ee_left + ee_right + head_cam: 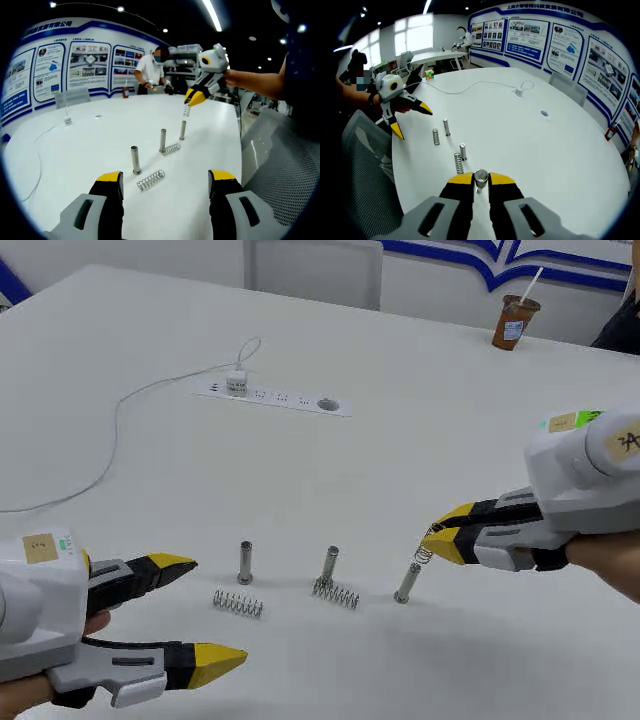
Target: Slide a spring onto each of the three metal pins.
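Hanging from the right gripper (432, 538), whose fingers were pinched shut on it, the held spring (424, 552) stood roughly upright just above the tip of the rightmost pin (407, 583). The left gripper (218, 610) gaped wide and empty beside a loose spring (238, 603) on the tabletop (400, 440). The left gripper view showed spring and pin in profile, nearly in line. The right gripper view looked down the coil's bore.
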`<state>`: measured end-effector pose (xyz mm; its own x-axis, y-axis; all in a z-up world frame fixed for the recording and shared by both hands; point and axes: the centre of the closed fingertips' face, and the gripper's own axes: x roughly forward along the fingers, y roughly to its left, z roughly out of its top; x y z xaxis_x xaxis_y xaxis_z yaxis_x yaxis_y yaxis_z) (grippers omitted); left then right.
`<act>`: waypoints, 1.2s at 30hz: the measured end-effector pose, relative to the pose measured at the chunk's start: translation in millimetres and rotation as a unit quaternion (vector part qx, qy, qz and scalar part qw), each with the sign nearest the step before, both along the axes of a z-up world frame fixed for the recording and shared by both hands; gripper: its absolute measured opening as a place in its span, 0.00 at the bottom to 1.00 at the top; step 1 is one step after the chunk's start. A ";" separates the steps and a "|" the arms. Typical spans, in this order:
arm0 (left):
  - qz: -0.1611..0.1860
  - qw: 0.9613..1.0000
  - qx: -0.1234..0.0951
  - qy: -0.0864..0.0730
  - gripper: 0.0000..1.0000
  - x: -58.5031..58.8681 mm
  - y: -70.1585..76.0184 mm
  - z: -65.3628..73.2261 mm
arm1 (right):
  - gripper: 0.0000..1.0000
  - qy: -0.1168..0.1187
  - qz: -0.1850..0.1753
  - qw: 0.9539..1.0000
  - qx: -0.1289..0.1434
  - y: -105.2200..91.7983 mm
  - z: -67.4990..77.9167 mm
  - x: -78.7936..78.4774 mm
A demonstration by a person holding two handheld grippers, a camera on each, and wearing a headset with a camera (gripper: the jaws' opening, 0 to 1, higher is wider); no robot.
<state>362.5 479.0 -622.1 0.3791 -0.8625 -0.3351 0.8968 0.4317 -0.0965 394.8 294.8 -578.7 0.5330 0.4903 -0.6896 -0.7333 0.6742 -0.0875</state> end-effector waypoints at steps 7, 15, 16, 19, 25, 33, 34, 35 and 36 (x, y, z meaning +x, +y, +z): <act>0.000 1.000 0.001 0.003 0.72 1.0 0.5 -1.6 | 0.12 0.005 -0.007 1.000 -0.001 -3.1 -7.5 3.2; -0.003 1.000 0.004 0.006 0.72 1.4 -1.0 -3.0 | 0.12 0.009 -0.012 1.000 0.006 -3.3 -11.2 4.1; -0.004 1.000 0.004 0.006 0.72 1.2 -1.2 -3.3 | 0.12 0.009 -0.013 1.000 0.005 -3.4 -11.9 4.2; -0.006 1.000 0.005 0.007 0.72 0.7 -1.8 -3.9 | 0.12 0.012 -0.013 1.000 0.005 -3.3 -14.9 3.7; -0.005 1.000 0.007 0.007 0.72 1.2 -1.7 -4.1 | 0.12 0.016 -0.014 1.000 0.004 -3.6 -24.0 5.8; -0.003 1.000 0.008 0.007 0.72 1.0 -0.9 -3.1 | 0.12 0.026 -0.012 1.000 -0.003 -5.7 -40.5 9.2; -0.003 1.000 0.009 0.007 0.72 0.8 -0.9 -3.1 | 0.12 0.028 -0.012 1.000 -0.004 -5.9 -42.5 9.3; -0.003 1.000 0.009 0.007 0.72 0.5 -0.8 -3.3 | 0.12 0.029 -0.012 0.999 -0.006 -6.0 -45.4 9.6; -0.003 1.000 0.009 0.007 0.72 0.3 -0.9 -3.4 | 0.12 0.029 -0.011 0.999 -0.006 -5.9 -47.1 9.7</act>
<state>362.8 478.2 -625.5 0.3696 -0.8581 -0.3565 0.8977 0.4288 -0.1015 404.5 288.9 -625.8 0.5027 0.4694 -0.7259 -0.7221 0.6897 -0.0541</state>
